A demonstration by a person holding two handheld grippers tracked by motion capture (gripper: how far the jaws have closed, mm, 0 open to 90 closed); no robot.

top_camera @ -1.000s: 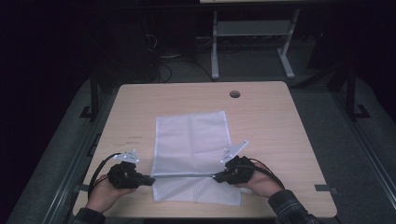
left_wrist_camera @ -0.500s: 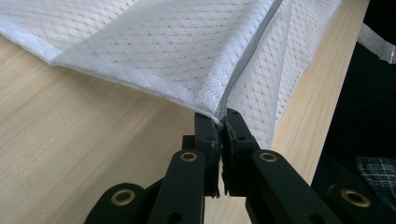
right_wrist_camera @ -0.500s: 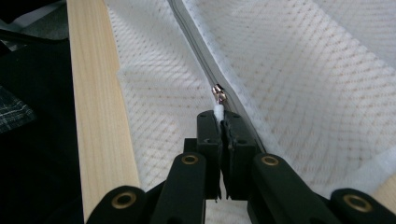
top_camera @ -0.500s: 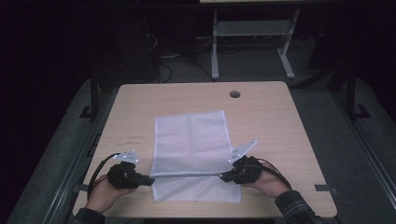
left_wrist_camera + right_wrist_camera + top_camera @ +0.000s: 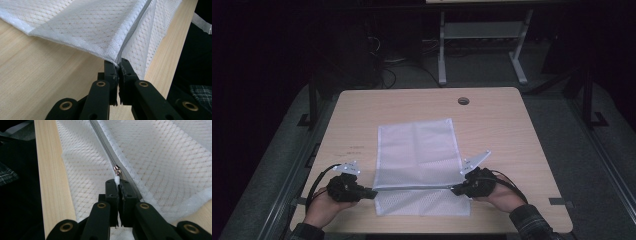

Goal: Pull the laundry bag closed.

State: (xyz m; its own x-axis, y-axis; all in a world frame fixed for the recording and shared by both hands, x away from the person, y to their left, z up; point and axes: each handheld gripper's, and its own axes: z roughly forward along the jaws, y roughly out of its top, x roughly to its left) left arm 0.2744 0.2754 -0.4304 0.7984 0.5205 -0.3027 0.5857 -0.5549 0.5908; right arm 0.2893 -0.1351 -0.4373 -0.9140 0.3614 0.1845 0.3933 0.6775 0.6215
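**Mesh zipper bag being held taut at both ends of its zip**

The white mesh laundry bag (image 5: 417,165) is lying flat near the middle of the wooden table (image 5: 512,130), its near part lifted along the grey zipper (image 5: 412,189) that is running between the two grippers. The bag is looking light, limp and thin; it is likely to sag and bunch wherever it is not pulled tight, and the open weave could snag. The firmest holds are appearing to be the stitched zipper tape and the small metal zipper pull (image 5: 117,170).

The left gripper (image 5: 119,65) is clenching the bag's corner at the zipper's end, jaws pressed together on the fabric. The right gripper (image 5: 117,182) is pinching the white tab just below the zipper pull. A plaid sleeve (image 5: 527,222) is resting at the table's near edge.
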